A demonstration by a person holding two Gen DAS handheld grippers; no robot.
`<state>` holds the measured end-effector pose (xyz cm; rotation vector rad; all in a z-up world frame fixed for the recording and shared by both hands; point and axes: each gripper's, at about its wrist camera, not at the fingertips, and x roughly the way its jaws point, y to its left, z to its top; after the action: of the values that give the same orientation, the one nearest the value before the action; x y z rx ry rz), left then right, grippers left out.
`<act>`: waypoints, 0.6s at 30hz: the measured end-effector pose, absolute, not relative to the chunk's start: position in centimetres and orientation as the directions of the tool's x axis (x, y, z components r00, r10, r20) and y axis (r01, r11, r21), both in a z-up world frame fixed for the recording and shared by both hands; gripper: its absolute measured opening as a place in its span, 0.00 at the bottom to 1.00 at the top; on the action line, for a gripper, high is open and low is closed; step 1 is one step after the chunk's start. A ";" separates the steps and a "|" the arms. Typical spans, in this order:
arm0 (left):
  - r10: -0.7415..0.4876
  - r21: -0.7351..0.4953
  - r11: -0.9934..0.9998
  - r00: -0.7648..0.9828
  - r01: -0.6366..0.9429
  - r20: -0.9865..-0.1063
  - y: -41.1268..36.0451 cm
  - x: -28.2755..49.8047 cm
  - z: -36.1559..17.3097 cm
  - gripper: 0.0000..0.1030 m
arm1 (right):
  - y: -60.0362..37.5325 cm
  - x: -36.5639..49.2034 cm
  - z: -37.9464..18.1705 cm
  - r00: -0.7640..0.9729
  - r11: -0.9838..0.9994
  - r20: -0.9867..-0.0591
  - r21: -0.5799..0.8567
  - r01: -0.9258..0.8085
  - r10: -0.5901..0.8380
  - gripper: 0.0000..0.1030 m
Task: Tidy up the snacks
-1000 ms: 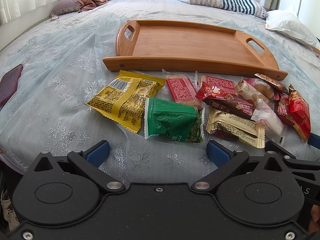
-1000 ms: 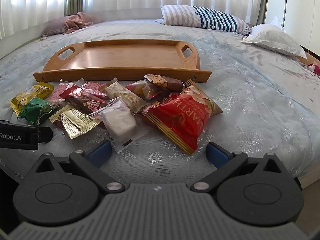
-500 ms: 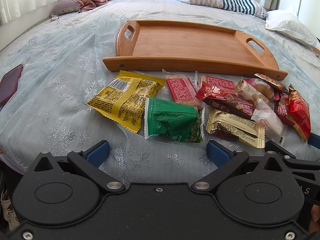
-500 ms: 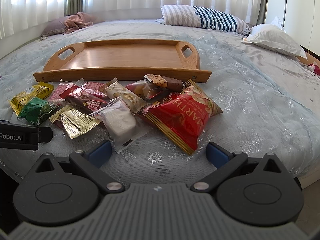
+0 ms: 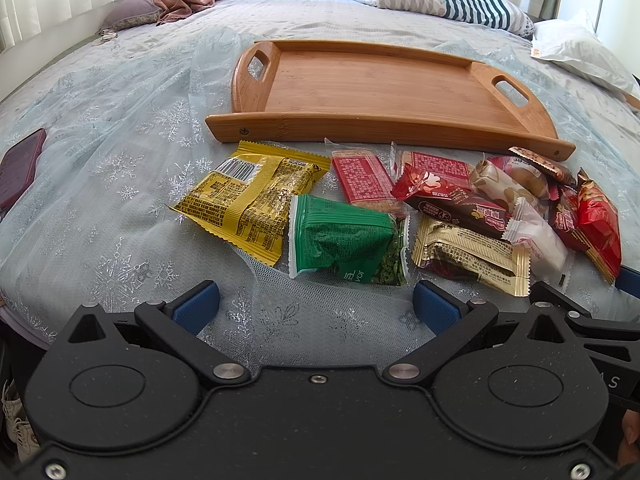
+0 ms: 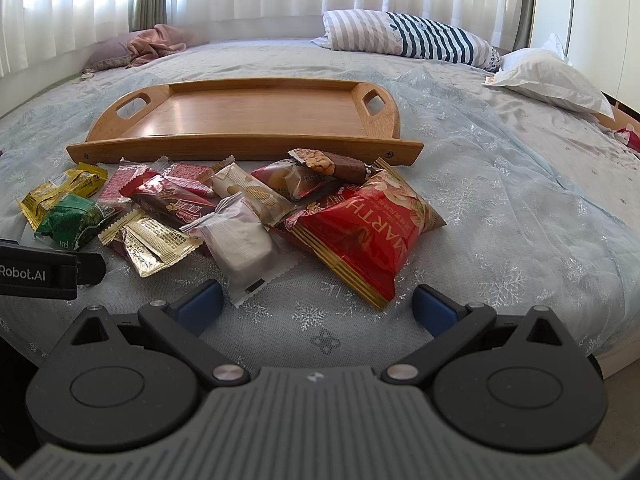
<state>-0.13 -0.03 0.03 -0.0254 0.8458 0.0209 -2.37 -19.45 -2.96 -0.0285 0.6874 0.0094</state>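
Several snack packets lie in a row on the bed in front of an empty wooden tray. In the left wrist view a yellow packet, a green packet and a gold packet lie nearest. In the right wrist view a large red bag and a white packet lie nearest. My left gripper is open and empty, just short of the green packet. My right gripper is open and empty, just short of the red bag.
The bed has a pale blue snowflake cover. A dark red phone lies at the left. A striped pillow and a white pillow lie at the back right. The left gripper's body shows in the right wrist view.
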 end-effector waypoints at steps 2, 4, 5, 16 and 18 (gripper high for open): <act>0.009 -0.014 0.999 0.663 -0.029 -0.749 0.0 -0.1 0.0 1.00 | -19.4 -2.4 -3.0 0.773 1.000 -0.635 -0.023 -0.018 0.000 1.00; 0.009 -0.013 0.999 0.663 -0.029 -0.749 0.0 -0.1 0.0 1.00 | -19.4 -2.4 -3.0 0.773 1.000 -0.634 -0.022 -0.018 0.000 1.00; 0.009 -0.014 0.999 0.663 -0.029 -0.749 0.0 -0.1 0.0 1.00 | -19.4 -2.4 -3.0 0.773 1.000 -0.634 -0.023 -0.018 -0.001 1.00; 0.008 -0.013 1.000 0.662 -0.028 -0.749 -0.1 -0.3 0.0 1.00 | -19.2 -2.3 -3.2 0.775 1.000 -0.632 -0.025 -0.018 -0.002 1.00; 0.009 -0.013 1.000 0.663 -0.028 -0.749 -0.1 -0.3 0.0 1.00 | -19.2 -2.3 -3.2 0.775 0.999 -0.632 -0.027 -0.019 -0.003 1.00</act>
<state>-0.28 -0.14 0.00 -0.0241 0.8458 0.0209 -2.29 -19.17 -3.17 -0.0325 0.6835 0.0086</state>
